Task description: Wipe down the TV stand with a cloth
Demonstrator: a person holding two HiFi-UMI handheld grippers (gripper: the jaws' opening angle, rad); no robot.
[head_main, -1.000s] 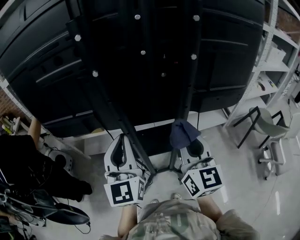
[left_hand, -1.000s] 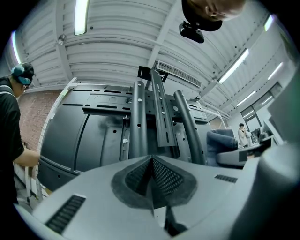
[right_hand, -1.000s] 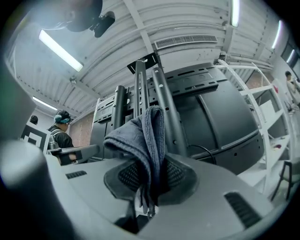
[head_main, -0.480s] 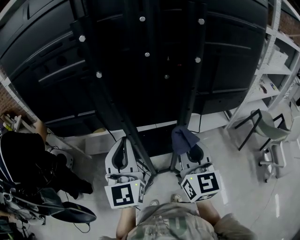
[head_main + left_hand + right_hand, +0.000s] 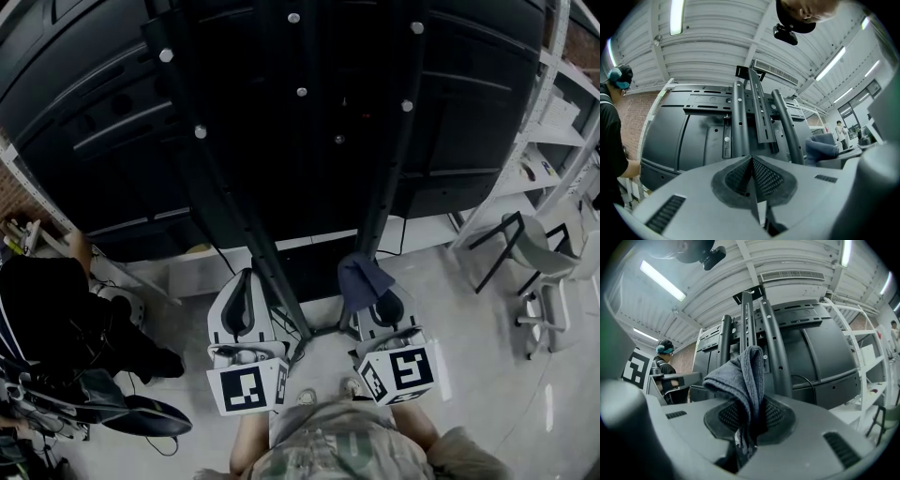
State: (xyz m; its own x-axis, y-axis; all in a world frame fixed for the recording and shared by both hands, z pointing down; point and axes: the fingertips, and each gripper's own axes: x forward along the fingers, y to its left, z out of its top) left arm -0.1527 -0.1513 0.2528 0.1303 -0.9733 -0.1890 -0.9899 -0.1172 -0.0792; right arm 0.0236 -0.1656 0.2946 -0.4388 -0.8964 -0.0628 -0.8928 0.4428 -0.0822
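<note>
The black TV stand fills the head view: two slanting poles [image 5: 234, 187] [image 5: 382, 178] carry the dark back of a TV [image 5: 94, 112] and meet a floor base [image 5: 314, 330]. My right gripper [image 5: 371, 292] is shut on a dark blue-grey cloth [image 5: 360, 276], which hangs against the foot of the right pole. In the right gripper view the cloth [image 5: 743, 378] droops over the closed jaws [image 5: 750, 420], with the poles [image 5: 773, 348] just behind. My left gripper [image 5: 243, 281] is shut and empty beside the left pole; its jaws [image 5: 752, 180] meet below the poles [image 5: 739, 122].
A person in black [image 5: 47, 309] crouches at the left by a chair base [image 5: 141, 427]. White shelving [image 5: 553, 141] and a grey chair [image 5: 534, 253] stand at the right. A low white shelf [image 5: 187, 277] runs behind the stand.
Both grippers have drawn slightly nearer to me and the cloth has shifted a little left along the right pole's foot. The person at the left has moved.
</note>
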